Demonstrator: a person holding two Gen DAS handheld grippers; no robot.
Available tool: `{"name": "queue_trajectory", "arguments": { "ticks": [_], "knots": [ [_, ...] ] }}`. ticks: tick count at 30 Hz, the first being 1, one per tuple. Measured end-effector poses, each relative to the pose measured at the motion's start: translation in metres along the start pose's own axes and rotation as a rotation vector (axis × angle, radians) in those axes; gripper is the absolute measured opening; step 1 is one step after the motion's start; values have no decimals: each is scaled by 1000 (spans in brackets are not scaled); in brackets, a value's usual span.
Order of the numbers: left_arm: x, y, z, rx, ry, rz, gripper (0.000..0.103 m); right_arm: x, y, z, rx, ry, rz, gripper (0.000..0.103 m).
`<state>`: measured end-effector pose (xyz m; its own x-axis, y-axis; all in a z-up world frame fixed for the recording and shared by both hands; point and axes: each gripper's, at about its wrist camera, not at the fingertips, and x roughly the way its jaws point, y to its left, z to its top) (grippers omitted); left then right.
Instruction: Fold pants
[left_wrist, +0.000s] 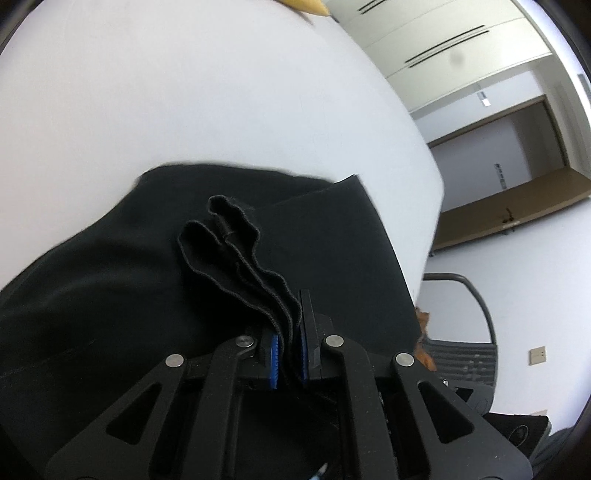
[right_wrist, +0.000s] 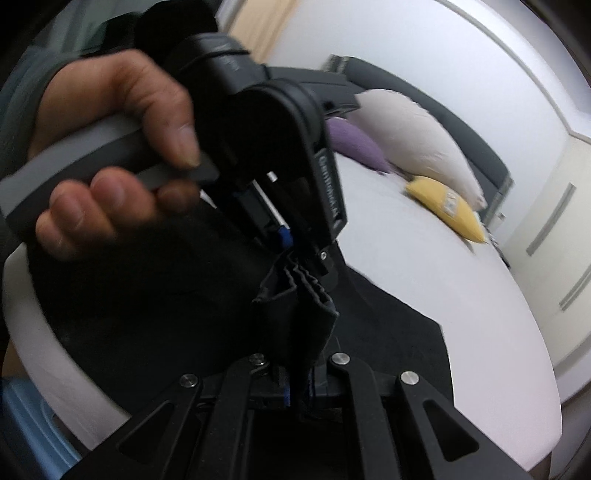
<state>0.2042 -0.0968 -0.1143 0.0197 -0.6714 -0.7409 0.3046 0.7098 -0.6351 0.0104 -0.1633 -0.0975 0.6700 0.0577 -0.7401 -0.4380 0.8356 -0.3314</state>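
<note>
Black pants (left_wrist: 110, 295) lie on a white bed (left_wrist: 184, 92). In the left wrist view my left gripper (left_wrist: 290, 332) is shut on a bunched, ribbed edge of the pants (left_wrist: 229, 240), which stands up in folds between the blue pads. In the right wrist view my right gripper (right_wrist: 299, 380) is shut on a pleated bunch of the same black fabric (right_wrist: 306, 314). Just ahead, a person's hand (right_wrist: 110, 110) holds the left gripper (right_wrist: 295, 247), clamped on the same bunch. The rest of the pants (right_wrist: 147, 295) spreads over the bed's near edge.
A white pillow (right_wrist: 417, 136), a purple cushion (right_wrist: 354, 144) and a yellow cushion (right_wrist: 443, 206) lie by the dark headboard (right_wrist: 461, 122). White mattress (right_wrist: 443, 277) stretches beyond the pants. Wardrobe doors (left_wrist: 443, 37) and a chair (left_wrist: 461, 343) stand beside the bed.
</note>
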Motion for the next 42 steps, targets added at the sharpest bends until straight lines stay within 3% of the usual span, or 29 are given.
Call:
{"name": "queue_trajectory", "arguments": {
  "ticks": [11, 14, 17, 19, 20, 22, 24, 27, 31, 33, 36, 38, 39, 40, 42],
  "knots": [
    [0, 28, -28, -66, -17, 11, 7, 11, 28, 3, -74, 47, 68, 7],
    [5, 31, -36, -63, -9, 59, 9, 21, 28, 1, -86, 85, 89, 7],
    [9, 38, -38, -94, -8, 35, 9, 25, 26, -6, -77, 116, 93, 10],
    [11, 30, -42, -99, -8, 46, 11, 23, 18, -6, -31, 125, 123, 21],
    [7, 31, -43, -100, -6, 50, 11, 22, 13, -6, -5, 133, 135, 26],
    [-4, 32, -45, -95, -11, 74, 12, 19, -7, -8, 84, 149, 188, 53],
    [-19, 30, -45, -77, -31, 166, 12, 9, -28, -11, 177, 141, 295, 60],
    [-35, 18, -45, -72, -90, 226, 12, -10, -71, -19, 334, 108, 443, 60],
    [-38, -20, -49, -10, -147, 101, 12, -5, -162, -30, 658, 53, 538, 60],
    [-18, -40, -54, 39, -125, 33, 12, 10, -206, -41, 833, 20, 610, 60],
    [23, -55, -63, 64, -50, 10, 12, 48, -248, -61, 1048, 29, 730, 62],
    [48, -51, -75, 53, 4, 42, 12, 70, -249, -78, 1058, 90, 800, 62],
    [55, -47, -81, 53, 13, 53, 11, 84, -245, -89, 1052, 165, 803, 62],
    [55, -45, -88, 58, -22, 38, 11, 95, -239, -103, 1038, 252, 784, 52],
    [49, -40, -95, 43, -48, 12, 12, 86, -237, -116, 977, 227, 776, 38]
  ]
}}
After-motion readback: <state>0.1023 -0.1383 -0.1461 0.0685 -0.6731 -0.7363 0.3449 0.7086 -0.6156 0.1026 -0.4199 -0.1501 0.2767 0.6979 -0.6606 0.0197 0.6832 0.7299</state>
